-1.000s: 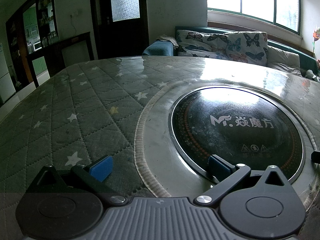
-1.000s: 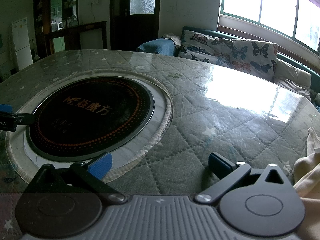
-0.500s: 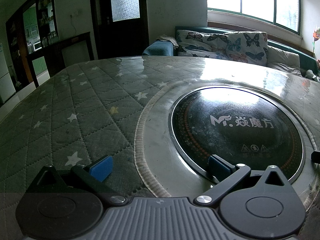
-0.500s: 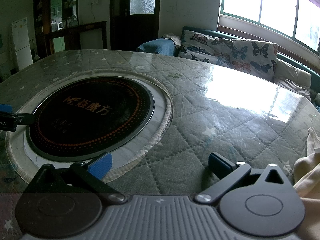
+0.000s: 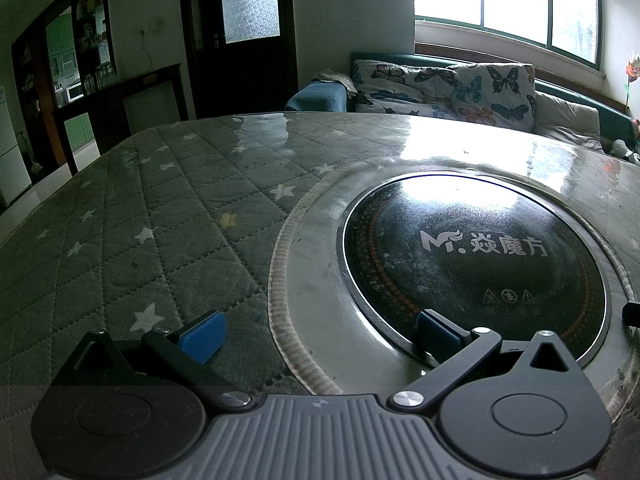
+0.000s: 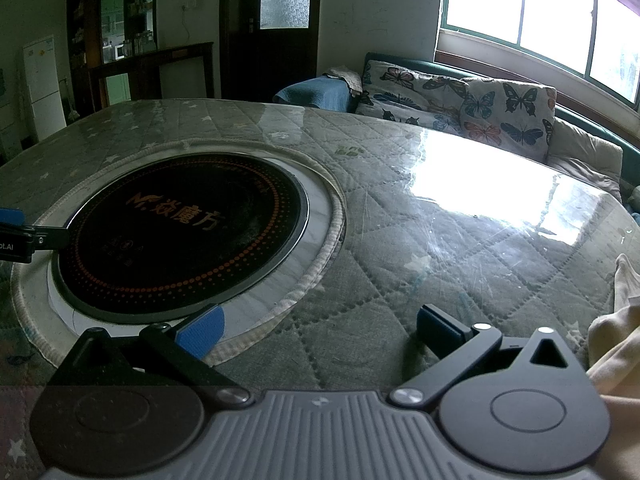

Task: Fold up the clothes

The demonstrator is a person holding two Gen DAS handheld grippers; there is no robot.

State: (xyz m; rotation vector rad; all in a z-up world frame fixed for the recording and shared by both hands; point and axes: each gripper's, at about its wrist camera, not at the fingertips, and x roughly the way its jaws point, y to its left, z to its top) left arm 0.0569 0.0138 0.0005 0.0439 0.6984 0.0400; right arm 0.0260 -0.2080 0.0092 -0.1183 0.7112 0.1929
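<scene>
A cream garment (image 6: 612, 344) lies bunched at the table's right edge, just right of my right gripper (image 6: 318, 330); only part of it shows. My right gripper is open and empty, low over the quilted table cover (image 6: 420, 264). My left gripper (image 5: 318, 332) is open and empty, low over the table at the left rim of the round black cooktop (image 5: 472, 256). The left gripper also shows at the left edge of the right wrist view (image 6: 16, 232). No clothing shows in the left wrist view.
The round table has a grey-green star-quilted cover under glossy plastic (image 5: 160, 216) and a built-in black cooktop (image 6: 184, 232) in its middle. A sofa with butterfly cushions (image 5: 452, 88) stands behind the table under the window. A dark door and cabinet are at the back left.
</scene>
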